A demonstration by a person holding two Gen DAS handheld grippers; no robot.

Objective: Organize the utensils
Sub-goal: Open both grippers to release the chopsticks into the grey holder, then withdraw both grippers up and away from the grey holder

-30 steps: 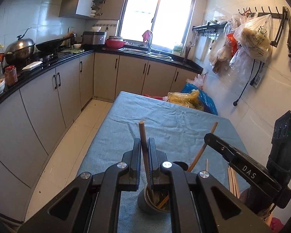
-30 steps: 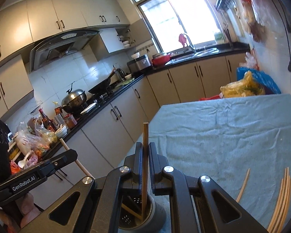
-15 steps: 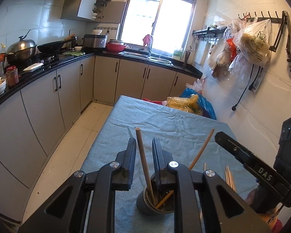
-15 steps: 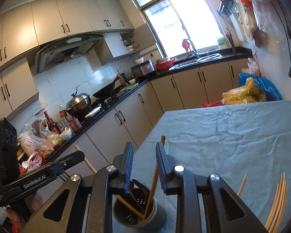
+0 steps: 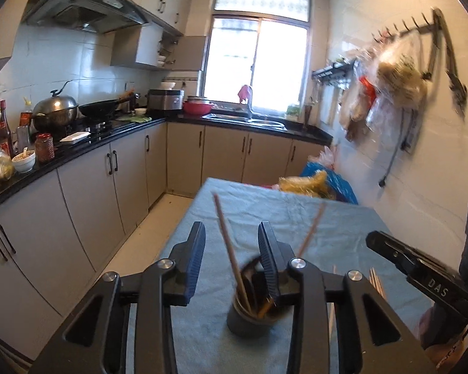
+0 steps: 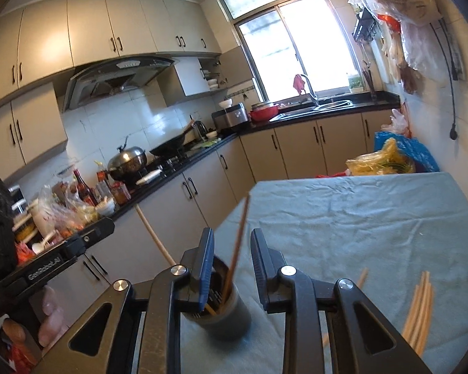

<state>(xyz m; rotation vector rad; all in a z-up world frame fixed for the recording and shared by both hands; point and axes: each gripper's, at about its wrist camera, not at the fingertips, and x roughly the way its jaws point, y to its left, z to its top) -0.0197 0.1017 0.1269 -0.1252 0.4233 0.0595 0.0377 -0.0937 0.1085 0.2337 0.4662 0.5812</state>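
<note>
Two grippers parted over a utensil holder on a cloth-covered table.

Blue-grey cloth spread across the table, with dark counter and pale cabinets running along the far side and a bright window behind the sink. Dark round utensil holder upright on the cloth near the front edge, two chopsticks standing in it: one leaning left, the other leaning right. Loose chopsticks flat on the cloth to the right of the holder, apart from it. Left gripper with jaws opening, moderately parted, pads clear of the leaning chopstick between them. Right gripper narrowly parted, a chopstick standing free in the gap, untouched by either pad.
</note>
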